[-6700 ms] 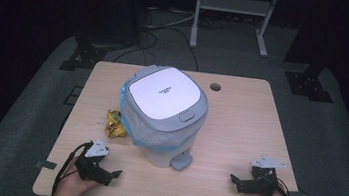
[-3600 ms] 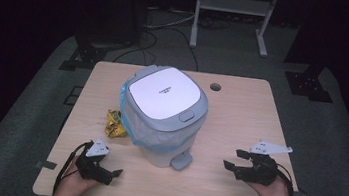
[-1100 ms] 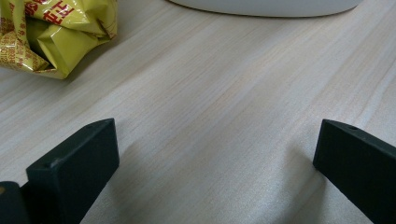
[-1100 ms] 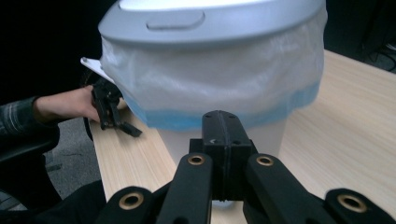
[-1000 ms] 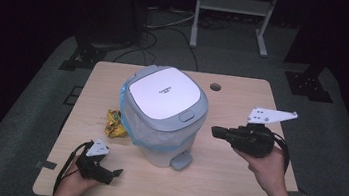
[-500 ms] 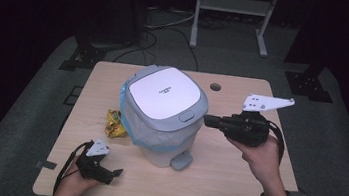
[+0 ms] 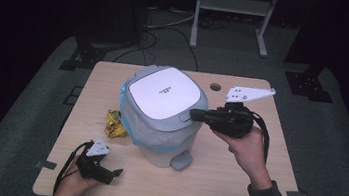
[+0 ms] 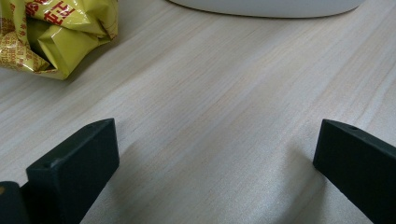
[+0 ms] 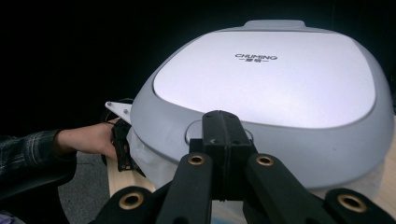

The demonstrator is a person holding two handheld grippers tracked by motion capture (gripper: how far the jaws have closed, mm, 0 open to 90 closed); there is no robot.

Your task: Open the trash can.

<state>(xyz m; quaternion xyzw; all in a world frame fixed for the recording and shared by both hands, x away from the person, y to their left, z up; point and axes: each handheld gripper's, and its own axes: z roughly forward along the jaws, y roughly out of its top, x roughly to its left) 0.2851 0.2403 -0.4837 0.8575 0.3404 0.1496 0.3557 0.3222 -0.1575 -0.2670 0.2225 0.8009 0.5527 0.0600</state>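
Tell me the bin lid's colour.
The bin lid is white with a grey rim; clearest in the right gripper view.

Light wood table (image 7: 252, 188), rounded corners, round cable hole (image 7: 215, 87) near far edge. Tape strips at near left (image 7: 46, 165) and near right corners. Grey carpet floor (image 7: 337, 148). Room dark beyond table. Grey metal stand (image 7: 232, 4) past far edge; black cables (image 7: 170, 32) on floor beside it. Black bases (image 7: 84, 56) off both far corners.
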